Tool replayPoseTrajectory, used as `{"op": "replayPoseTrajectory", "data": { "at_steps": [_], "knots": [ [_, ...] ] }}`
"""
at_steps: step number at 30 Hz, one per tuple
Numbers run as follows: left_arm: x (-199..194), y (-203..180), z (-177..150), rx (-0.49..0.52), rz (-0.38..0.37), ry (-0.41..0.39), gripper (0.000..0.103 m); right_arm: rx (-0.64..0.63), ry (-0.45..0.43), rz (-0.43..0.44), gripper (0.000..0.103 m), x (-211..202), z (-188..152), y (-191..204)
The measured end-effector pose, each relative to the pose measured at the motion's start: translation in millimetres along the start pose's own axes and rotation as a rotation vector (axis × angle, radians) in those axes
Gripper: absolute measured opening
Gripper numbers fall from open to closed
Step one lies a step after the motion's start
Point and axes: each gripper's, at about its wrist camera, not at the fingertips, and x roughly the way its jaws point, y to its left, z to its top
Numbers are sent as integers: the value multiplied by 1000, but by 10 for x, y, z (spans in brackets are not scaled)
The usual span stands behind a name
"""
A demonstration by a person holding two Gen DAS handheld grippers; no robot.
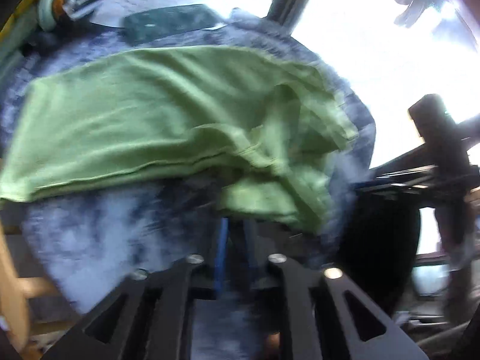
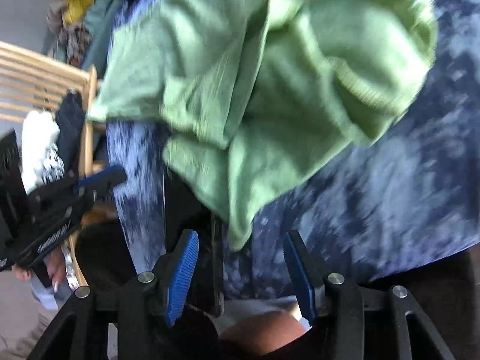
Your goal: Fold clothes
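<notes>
Seemingly mid-fold: the left hand-held gripper (image 1: 235,237) has its jaws nearly together under the green garment (image 1: 168,114), though whether it pinches the hem I cannot tell. The garment lies half-folded on a blue mottled blanket (image 1: 90,234). The right hand-held gripper (image 2: 240,265) gapes empty; next it should take the loose corner.

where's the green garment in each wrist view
Left wrist: the green garment spans the middle of the picture from the left edge to right of centre, its bunched end hanging just above the left gripper.
Right wrist: it fills the upper centre, draping down toward the open right gripper.
Shared landmark: the mottled blue fabric beneath it.
</notes>
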Motion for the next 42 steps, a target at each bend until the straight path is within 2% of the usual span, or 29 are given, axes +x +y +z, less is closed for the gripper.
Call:
{"op": "replayPoseTrajectory", "data": {
  "at_steps": [1,2,3,5,8,11,16,19,21,23,26,31,35,42],
  "knots": [
    [30,-20,47,-24,-47,-5,40,13,-23,8,50,-53,37,-36],
    [77,-49,78,-48,-79,-8,54,28,-40,25,50,-88,71,-64],
    [164,-57,136,-81,-98,-12,58,38,-51,41,50,-101,97,-74],
    [296,-38,190,-137,-108,-4,58,45,-61,65,50,-109,117,-87],
    [511,57,241,-294,-171,26,58,46,-60,95,50,-92,107,-109],
    [675,71,203,-386,-193,73,57,53,-57,125,50,-73,100,-155],
    [727,117,210,-487,-246,42,57,55,-73,154,50,-58,134,-195],
    [739,93,228,-503,-253,40,51,59,-73,176,50,-70,147,-223],
    [738,71,234,-505,-236,42,31,52,-74,178,50,-79,142,-227],
    [727,73,234,-510,-219,38,17,50,-71,181,50,-79,142,-236],
    [721,102,218,-511,-179,39,8,50,-70,185,50,-58,153,-220],
    [663,162,167,-486,-173,29,7,49,-82,190,50,-106,207,-210],
    [558,192,133,-466,-176,15,7,74,-123,177,51,-153,436,-169],
    [515,240,122,-465,-206,8,7,129,-137,69,50,-24,909,-152]
  ]
}}
